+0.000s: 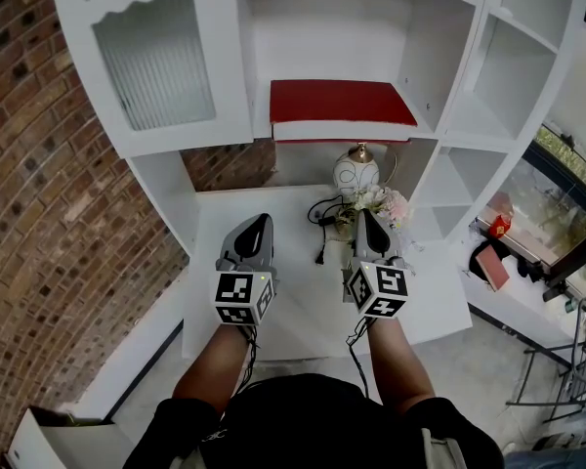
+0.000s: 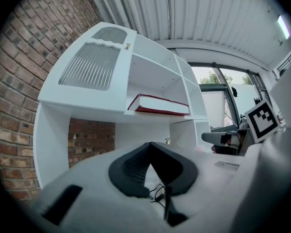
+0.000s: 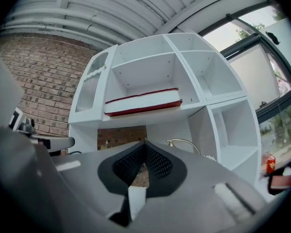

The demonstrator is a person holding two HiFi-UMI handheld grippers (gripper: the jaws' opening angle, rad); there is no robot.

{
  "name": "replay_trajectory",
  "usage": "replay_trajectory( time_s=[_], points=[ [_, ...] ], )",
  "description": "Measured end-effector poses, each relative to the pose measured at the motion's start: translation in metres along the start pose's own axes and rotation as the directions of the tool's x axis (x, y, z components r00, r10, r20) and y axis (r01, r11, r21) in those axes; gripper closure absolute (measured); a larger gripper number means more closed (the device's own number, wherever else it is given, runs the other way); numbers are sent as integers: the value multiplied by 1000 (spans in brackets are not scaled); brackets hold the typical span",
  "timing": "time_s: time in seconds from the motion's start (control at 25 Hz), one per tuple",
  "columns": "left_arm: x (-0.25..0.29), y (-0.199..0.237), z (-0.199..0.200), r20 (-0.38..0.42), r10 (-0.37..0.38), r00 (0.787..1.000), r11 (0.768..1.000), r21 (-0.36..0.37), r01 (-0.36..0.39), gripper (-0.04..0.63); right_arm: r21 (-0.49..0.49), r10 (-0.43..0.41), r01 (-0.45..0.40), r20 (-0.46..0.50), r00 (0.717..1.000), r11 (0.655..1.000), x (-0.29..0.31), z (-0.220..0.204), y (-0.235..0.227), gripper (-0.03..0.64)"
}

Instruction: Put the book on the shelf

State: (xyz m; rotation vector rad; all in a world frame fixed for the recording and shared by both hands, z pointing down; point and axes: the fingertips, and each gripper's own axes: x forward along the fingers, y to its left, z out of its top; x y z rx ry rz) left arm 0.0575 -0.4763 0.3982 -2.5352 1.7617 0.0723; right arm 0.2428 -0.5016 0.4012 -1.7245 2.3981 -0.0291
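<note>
Book shelved, as I read it from my console: the red book (image 1: 342, 103) lies flat on the middle shelf (image 1: 428, 123) of the white cabinet (image 1: 176, 179), page block facing me, well apart from both tools. The left gripper (image 1: 261, 222) and the right gripper (image 1: 368, 217) hang side by side over the white desktop (image 1: 293, 306) below that shelf. Each gripper's own view shows its dark ribbed pads pressed together at the tip with nothing between them, so both tongs are closed and empty. Behind the right gripper's nose stand a small globe lamp (image 1: 355, 172) and a bunch of pale flowers (image 1: 383, 201), and a black cable (image 1: 322, 215) trails across the desk between the two tools. A ribbed-glass door (image 1: 156, 62) and a brick wall (image 1: 49, 164) close off the left side. My judgement is that the placing step is finished and only the wind-down remains. The book's near edge sits close to the shelf's lip, so the one thing I might want next is a gentle push with closed jaws to seat it deeper. That would call for raising a gripper straight to shelf level and keeping it off the lamp and flowers. Otherwise, I would simply hold both tools clear and leave the book alone.
</note>
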Motion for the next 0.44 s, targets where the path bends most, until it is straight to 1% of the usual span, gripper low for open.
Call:
replay_trajectory(
  time_s=[0.2,0.44],
  points=[
    [-5,-5,9,24,11,1000,999,39,-12,591,8,-6,6,-3,1000,1000,-4,0,-1,606],
    [-6,-11,11,21,-3,1000,999,36,2,591,3,-1,1,4,1000,1000,-7,5,2,606]
  ],
)
